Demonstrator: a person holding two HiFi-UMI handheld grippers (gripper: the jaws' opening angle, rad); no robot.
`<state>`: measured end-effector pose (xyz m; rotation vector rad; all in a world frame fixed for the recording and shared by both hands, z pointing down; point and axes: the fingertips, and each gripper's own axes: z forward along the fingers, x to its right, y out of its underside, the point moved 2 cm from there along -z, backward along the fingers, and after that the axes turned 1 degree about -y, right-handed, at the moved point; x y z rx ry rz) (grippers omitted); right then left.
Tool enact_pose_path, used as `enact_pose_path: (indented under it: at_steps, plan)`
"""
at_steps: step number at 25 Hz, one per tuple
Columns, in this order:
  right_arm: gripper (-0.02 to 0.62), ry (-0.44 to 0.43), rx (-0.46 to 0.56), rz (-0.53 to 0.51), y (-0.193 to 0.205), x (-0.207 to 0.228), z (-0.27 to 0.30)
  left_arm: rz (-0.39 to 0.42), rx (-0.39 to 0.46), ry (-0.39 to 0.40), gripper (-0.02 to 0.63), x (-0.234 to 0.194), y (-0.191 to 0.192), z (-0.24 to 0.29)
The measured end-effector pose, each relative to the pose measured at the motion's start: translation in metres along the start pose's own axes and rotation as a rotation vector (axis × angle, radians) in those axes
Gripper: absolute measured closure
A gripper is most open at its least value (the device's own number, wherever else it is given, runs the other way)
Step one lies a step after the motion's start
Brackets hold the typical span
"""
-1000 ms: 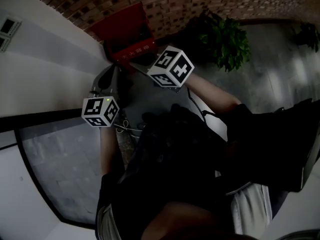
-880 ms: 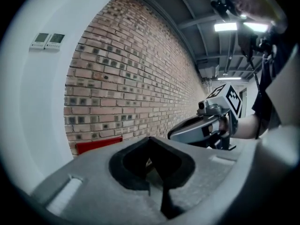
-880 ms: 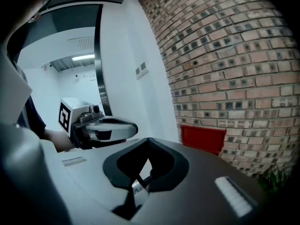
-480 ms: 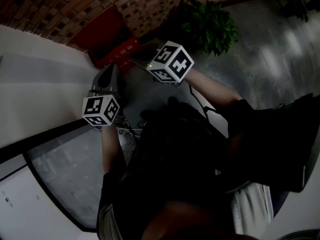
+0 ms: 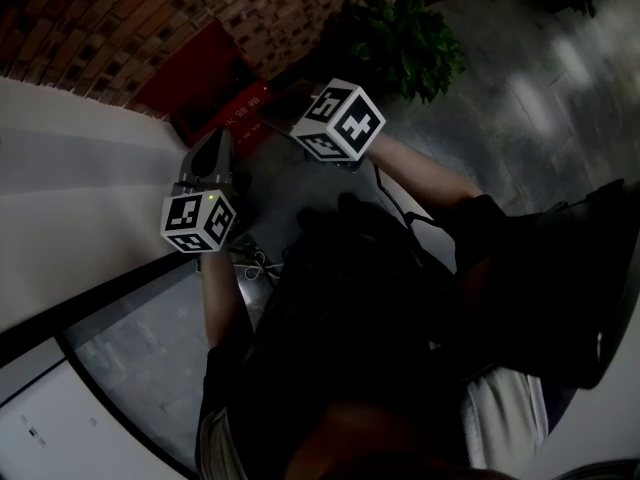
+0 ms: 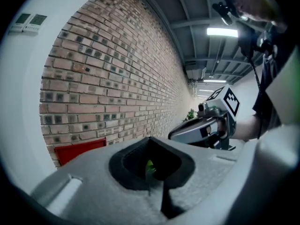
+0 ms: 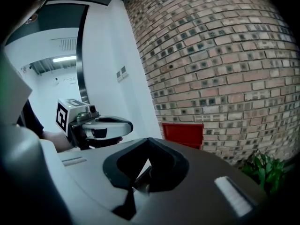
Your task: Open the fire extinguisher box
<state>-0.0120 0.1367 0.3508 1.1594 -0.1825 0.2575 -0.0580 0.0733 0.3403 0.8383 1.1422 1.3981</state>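
No legible txt; red box (image 5: 205,73) lettering blurred.

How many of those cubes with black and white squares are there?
2. One cube rides the left tongs, beside the white wall; the other cube rides the right tongs, nearer the red box. I can't see any more.

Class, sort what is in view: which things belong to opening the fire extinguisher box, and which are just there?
Belong: fire extinguisher box; left gripper; right gripper.
Just there: potted plant; brick wall; wall panels.
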Motion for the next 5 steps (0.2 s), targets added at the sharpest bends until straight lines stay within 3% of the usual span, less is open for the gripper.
enact_pose_path:
  at_steps: [5]
  plan:
    - [0.595,0.028,0.003,-0.001,-0.0001,-0.0108,0.0096,0.001,0.012,0.022,0.61,-0.0106,0.0022,-0.0106]
